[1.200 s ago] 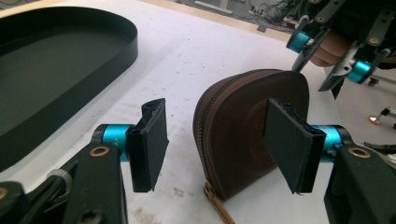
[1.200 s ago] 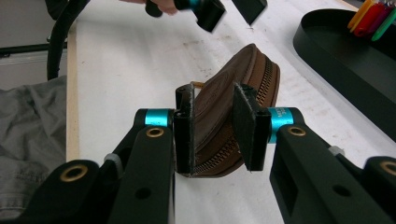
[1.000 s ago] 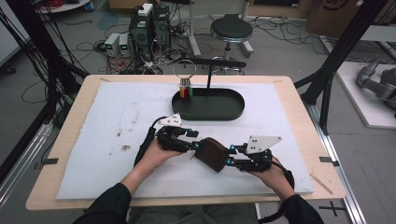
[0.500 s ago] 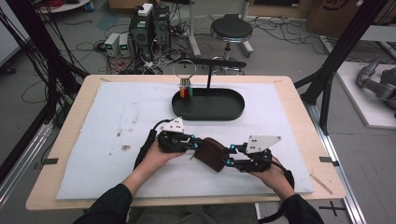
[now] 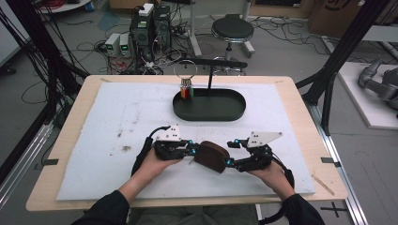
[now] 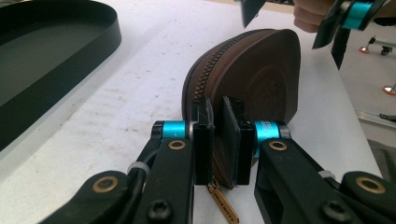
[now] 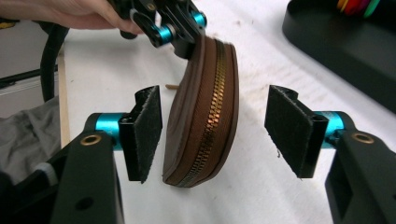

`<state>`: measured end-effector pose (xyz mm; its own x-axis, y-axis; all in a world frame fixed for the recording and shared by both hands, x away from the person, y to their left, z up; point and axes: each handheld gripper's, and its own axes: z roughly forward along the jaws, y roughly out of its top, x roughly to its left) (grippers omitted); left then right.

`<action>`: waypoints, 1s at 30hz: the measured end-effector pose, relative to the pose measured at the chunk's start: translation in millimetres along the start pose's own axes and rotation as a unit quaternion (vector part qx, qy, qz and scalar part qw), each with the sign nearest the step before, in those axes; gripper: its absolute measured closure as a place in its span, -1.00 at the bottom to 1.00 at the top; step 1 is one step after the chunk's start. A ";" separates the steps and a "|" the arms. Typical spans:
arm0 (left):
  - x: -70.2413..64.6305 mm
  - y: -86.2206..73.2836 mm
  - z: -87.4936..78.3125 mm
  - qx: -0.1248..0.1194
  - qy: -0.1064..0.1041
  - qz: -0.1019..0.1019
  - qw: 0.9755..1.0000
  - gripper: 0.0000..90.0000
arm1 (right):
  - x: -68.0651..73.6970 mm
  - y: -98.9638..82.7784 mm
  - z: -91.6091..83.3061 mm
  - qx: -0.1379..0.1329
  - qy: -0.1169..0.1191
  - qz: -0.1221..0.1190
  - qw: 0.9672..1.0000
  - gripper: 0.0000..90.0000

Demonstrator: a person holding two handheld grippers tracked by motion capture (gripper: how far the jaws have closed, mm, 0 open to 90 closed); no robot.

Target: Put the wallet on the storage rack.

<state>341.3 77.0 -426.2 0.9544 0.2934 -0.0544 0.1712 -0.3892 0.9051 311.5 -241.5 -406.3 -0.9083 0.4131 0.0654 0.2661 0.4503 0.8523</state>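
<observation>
Cables, computer boxes and a round stool [image 5: 232,29] crowd the floor beyond the far edge of the table [image 5: 84,103]. A white mat [image 5: 117,122] covers most of the wooden top. Toward the far middle of the mat sits a black oval tray [image 5: 209,112], with a thin post rising from it and a wire ring hung with small coloured tags [image 5: 186,90] at its left end.

Near the front edge, between the person's two hands, stands a brown zippered pouch [image 5: 212,156], set on its edge on the mat with the zipper running over the top. The left gripper [image 5: 191,151] comes in from the left, and its jaws have just been closing; the left gripper view shows them clamped narrowly on the pouch's near end by the zipper, with a small gold pull tab [image 6: 223,203] hanging below them. The right gripper [image 5: 231,153] reaches in from the right. Its jaws have just been opening: in the right gripper view they stand wide apart on either side of the pouch's other end, the left pad close to the leather, the right pad well clear, neither pressing on it.
</observation>
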 end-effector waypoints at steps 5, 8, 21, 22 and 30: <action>-3.3 -1.2 -2.3 -0.001 0.002 0.005 1.000 0.83 | -6.8 -4.2 12.1 0.033 0.023 0.035 0.999 -0.27; -5.6 -1.7 -3.4 0.000 0.005 0.007 1.000 0.83 | -6.8 -5.7 19.9 0.057 0.040 0.045 0.997 -0.18; -9.3 2.3 -11.4 -0.005 0.001 0.000 1.000 0.25 | -10.7 -3.5 21.7 0.058 0.070 0.019 0.996 0.46; -9.2 4.2 -12.0 -0.003 -0.002 0.000 1.000 0.13 | -10.7 -3.1 21.1 0.055 0.073 0.019 0.996 0.47; -10.3 9.4 -16.3 -0.013 -0.040 0.009 0.999 -0.21 | -6.5 1.5 15.7 0.027 0.120 0.002 0.992 0.47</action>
<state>329.1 84.6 -410.3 0.9738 0.2158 -0.0713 0.1490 -0.3696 0.9171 322.9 -231.1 -413.6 -0.9561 0.2182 0.1956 0.2810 0.4931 0.8233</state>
